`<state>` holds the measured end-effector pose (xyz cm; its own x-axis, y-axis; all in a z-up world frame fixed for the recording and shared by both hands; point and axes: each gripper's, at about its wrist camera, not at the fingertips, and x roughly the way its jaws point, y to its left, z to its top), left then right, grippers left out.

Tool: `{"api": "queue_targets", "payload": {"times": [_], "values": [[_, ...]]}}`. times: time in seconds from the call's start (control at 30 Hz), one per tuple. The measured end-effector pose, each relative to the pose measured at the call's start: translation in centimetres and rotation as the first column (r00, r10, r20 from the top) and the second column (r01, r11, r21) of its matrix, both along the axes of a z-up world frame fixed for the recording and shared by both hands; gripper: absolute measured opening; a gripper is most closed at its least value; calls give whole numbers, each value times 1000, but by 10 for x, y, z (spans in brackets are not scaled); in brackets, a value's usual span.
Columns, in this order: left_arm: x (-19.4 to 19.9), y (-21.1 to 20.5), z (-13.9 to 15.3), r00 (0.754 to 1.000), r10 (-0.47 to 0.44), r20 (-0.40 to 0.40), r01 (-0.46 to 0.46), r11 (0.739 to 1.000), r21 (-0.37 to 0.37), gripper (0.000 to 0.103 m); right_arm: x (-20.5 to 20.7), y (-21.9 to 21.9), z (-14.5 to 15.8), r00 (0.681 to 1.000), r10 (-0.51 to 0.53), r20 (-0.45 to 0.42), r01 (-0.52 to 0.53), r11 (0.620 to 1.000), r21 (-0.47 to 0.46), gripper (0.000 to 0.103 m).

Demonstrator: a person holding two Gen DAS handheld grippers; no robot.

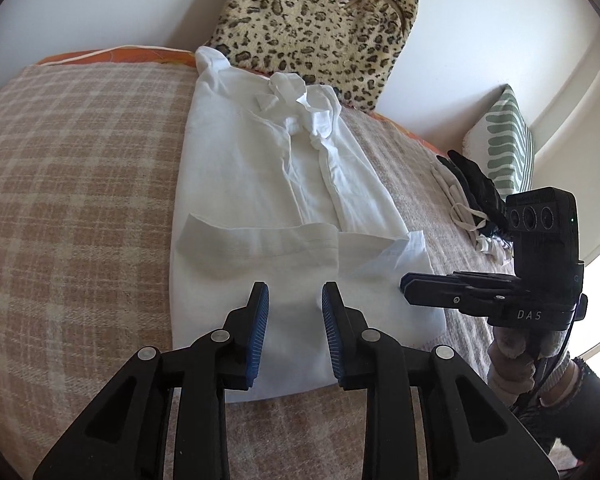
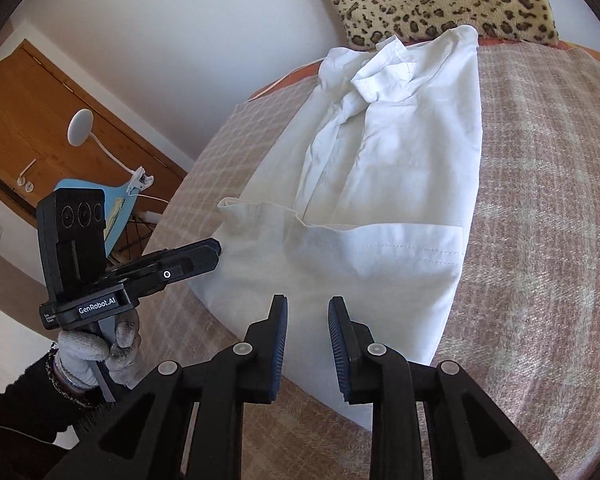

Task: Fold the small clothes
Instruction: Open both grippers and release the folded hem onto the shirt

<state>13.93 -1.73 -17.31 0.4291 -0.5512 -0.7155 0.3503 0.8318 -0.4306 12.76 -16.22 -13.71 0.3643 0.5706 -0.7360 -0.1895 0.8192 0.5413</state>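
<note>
We see the white shirt (image 1: 284, 184) lying on the bed (image 1: 80, 168), its near hem just under both grippers. The left gripper (image 1: 295, 294) and the right gripper (image 2: 308, 307) are narrowly parted and hold nothing.

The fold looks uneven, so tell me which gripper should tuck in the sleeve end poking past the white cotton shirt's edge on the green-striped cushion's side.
Right, probably: the right gripper is open, tips beside that sleeve end, while the left gripper hovers over the white shirt's hem middle.

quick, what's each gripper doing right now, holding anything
Left gripper: open, holding nothing, over the white shirt.
Right gripper: open, holding nothing.
</note>
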Motion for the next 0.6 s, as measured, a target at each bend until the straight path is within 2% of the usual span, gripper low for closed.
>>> {"api": "queue_targets", "payload": {"times": [0.1,0.2,0.3,0.4,0.47,0.6], "values": [[8,5,-6,997,74,25,-76,993,88,26,13,-10,-2,997,-82,5,82,995,-54,22],[8,8,-1,989,117,87,-131,977,171,26,21,-26,0,988,-152,29,155,978,-141,19],[2,9,3,984,129,123,-150,973,178,26,20,-36,6,982,-183,53,189,969,-159,20],[-7,3,11,979,97,177,-133,970,202,26,15,-35,13,982,-168,89,182,964,-191,24],[-10,0,15,977,97,190,-132,974,182,26,13,-33,18,981,-158,111,179,961,-212,28],[-13,-8,27,973,86,216,-118,983,143,26,16,-34,26,980,-152,128,175,966,-191,34]]}}
